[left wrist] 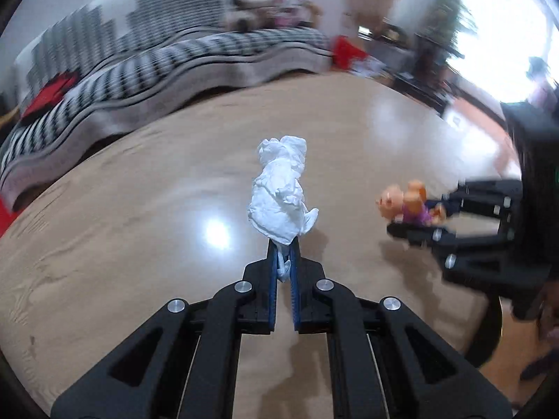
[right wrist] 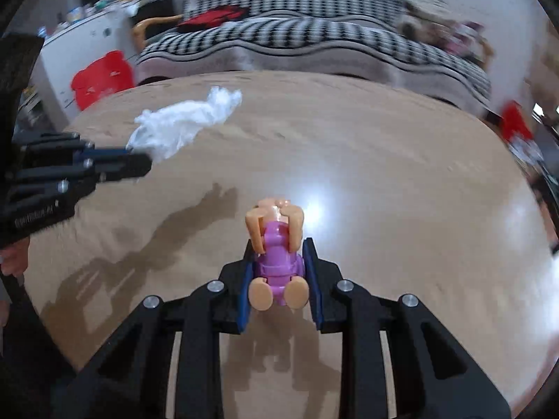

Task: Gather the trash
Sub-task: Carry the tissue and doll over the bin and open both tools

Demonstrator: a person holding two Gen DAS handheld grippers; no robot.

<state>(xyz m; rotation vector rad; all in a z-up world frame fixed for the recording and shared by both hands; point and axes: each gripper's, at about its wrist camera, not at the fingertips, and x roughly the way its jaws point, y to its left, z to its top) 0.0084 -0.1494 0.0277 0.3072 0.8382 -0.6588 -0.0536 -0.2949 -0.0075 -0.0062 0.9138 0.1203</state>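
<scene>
A crumpled white tissue sticks up out of my left gripper, whose blue pads are shut on its lower end above the wooden table. From the right wrist view the same tissue juts from the left gripper at the left edge. My right gripper is shut on a small toy figure with a purple body and peach limbs, held between the blue pads over the table. In the left wrist view that toy shows in the right gripper at the right.
A sofa with a black-and-white patterned cover runs along the table's far side, red items lying on it. A red bag stands at the far left beside a white cabinet. Clutter and a bright window lie to the right.
</scene>
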